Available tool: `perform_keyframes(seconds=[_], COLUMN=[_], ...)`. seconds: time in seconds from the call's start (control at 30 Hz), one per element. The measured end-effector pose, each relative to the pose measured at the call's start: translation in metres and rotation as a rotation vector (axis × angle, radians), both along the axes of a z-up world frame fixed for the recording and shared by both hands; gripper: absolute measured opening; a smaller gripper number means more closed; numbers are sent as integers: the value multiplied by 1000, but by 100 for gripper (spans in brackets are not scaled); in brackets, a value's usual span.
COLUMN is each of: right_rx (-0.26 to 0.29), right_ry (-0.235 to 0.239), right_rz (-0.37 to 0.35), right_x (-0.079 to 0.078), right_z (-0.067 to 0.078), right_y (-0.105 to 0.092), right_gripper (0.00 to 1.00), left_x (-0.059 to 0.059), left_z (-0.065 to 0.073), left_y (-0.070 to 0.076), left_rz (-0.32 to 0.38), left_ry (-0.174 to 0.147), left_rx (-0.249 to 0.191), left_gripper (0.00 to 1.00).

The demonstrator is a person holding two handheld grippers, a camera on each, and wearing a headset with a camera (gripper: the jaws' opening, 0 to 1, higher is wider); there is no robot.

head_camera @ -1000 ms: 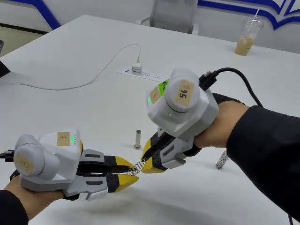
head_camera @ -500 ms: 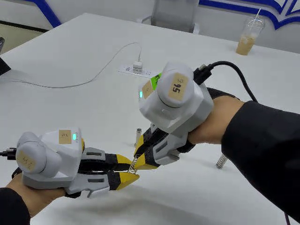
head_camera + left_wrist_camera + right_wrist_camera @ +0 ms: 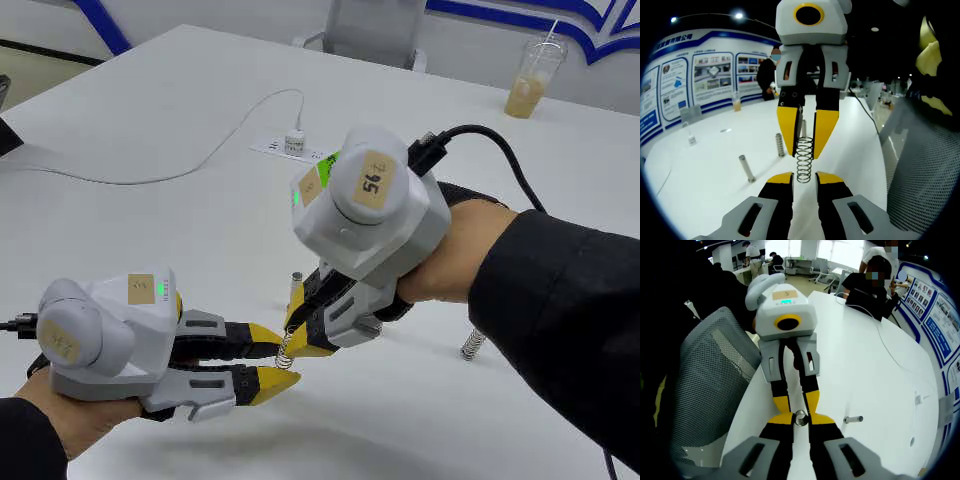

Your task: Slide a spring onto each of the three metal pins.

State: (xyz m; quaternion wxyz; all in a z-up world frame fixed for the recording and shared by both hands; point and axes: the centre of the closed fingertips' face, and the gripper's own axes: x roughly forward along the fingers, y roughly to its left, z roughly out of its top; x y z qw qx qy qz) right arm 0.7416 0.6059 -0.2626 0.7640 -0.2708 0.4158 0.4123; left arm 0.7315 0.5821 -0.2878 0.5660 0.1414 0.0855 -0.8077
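Yellow-tipped black fingers [image 3: 262, 381]; silver spring [image 3: 804, 160]; white table [image 3: 150, 120]; grey mesh chair [image 3: 705, 370].

spring [image 3: 804, 160] between left claw [image 3: 285, 360] and right claw [image 3: 297, 340] | pin [image 3: 746, 168] behind, on table [image 3: 150, 130] | second spring [image 3: 471, 343] right

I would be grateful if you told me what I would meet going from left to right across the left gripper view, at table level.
From the left: bare pin → upright spring → held spring → mesh chair back.
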Motion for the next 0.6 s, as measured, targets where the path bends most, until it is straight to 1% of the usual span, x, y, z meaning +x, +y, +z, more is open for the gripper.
perform_keyframes(seconds=[0.27,0.43,0.6], right_rx=[-5,-8,-15], right_ry=[-1,-6,-10], right_rz=[-12,-25,-36], right_x=[1,3,6], right_z=[3,6,10], right_y=[-6,-11,-17], right_gripper=[12,12,12], left_x=[12,17,21], left_z=[-2,-2,-2], left_y=[4,6,7], left_rz=[46,76,93], left_ry=[5,13,14], left_rx=[11,18,18], left_gripper=[30,39,43])
